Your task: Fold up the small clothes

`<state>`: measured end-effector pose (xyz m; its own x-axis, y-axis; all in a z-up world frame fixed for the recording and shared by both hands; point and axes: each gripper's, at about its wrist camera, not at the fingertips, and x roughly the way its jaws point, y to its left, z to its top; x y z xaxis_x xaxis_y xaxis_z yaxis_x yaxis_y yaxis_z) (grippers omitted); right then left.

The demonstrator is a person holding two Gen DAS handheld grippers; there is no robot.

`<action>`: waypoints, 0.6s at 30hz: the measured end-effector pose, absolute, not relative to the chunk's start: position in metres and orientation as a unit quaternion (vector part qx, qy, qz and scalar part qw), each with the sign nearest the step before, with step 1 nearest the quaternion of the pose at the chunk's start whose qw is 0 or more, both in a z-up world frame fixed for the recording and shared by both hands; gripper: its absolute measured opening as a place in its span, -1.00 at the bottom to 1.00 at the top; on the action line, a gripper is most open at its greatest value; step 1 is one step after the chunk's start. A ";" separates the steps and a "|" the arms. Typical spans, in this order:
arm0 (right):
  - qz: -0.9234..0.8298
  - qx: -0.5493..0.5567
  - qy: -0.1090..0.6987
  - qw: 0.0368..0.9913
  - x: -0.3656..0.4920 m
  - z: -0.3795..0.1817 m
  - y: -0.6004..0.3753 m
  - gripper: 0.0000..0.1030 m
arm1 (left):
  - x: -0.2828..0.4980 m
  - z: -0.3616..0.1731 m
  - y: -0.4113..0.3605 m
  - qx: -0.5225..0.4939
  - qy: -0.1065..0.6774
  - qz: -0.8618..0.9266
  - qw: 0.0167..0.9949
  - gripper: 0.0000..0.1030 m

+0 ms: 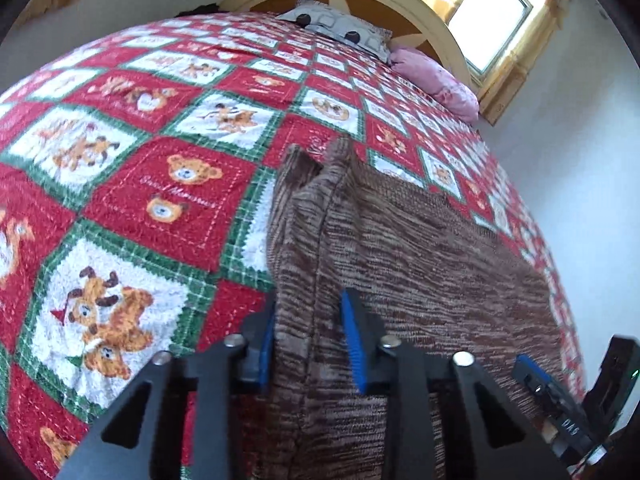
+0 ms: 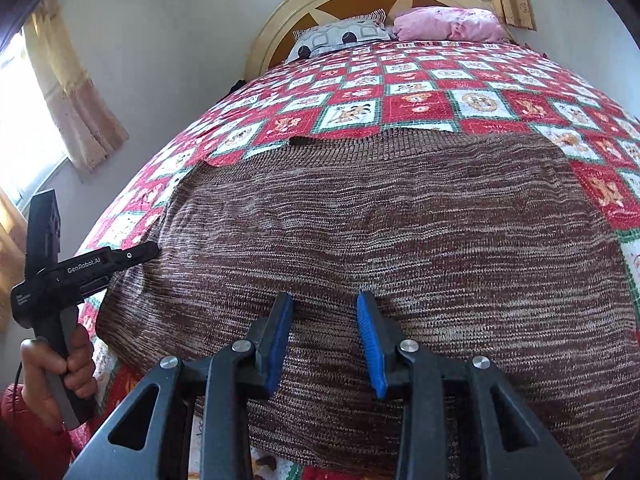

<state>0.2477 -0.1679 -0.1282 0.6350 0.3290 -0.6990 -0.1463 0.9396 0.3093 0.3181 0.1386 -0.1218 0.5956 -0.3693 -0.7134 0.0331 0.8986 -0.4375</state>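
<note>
Right wrist view: "GenRobot.AI" on left gripper (image 2: 154,250); both grippers' jaws apart over brown knit (image 2: 400,220).

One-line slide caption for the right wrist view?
Right gripper open over a brown knit garment spread on a teddy-bear quilt, left gripper at its edge.

Bright daylight from blown-out window (image 1: 494,16), soft blur, strong fisheye edge bending

Sweater's (image 2: 400,220) near hem below picture's edge
</note>
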 end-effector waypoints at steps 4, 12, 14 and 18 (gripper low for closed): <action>0.133 0.112 0.403 0.898 0.248 -0.128 -0.168 -0.31 | 0.320 -0.122 0.147 -0.246 0.442 -0.109 0.856 -0.73; 0.157 0.136 0.401 0.892 0.248 -0.129 -0.174 -0.31 | 0.309 -0.074 0.103 -0.184 0.404 -0.130 0.887 -0.79; 0.157 0.140 0.400 0.892 0.248 -0.129 -0.174 -0.31 | 0.308 -0.062 0.090 -0.180 0.395 -0.149 0.889 -0.80; 0.150 0.197 0.356 0.901 0.238 -0.123 -0.198 -0.31 | 0.303 -0.043 0.049 -0.151 0.382 -0.197 0.890 -0.86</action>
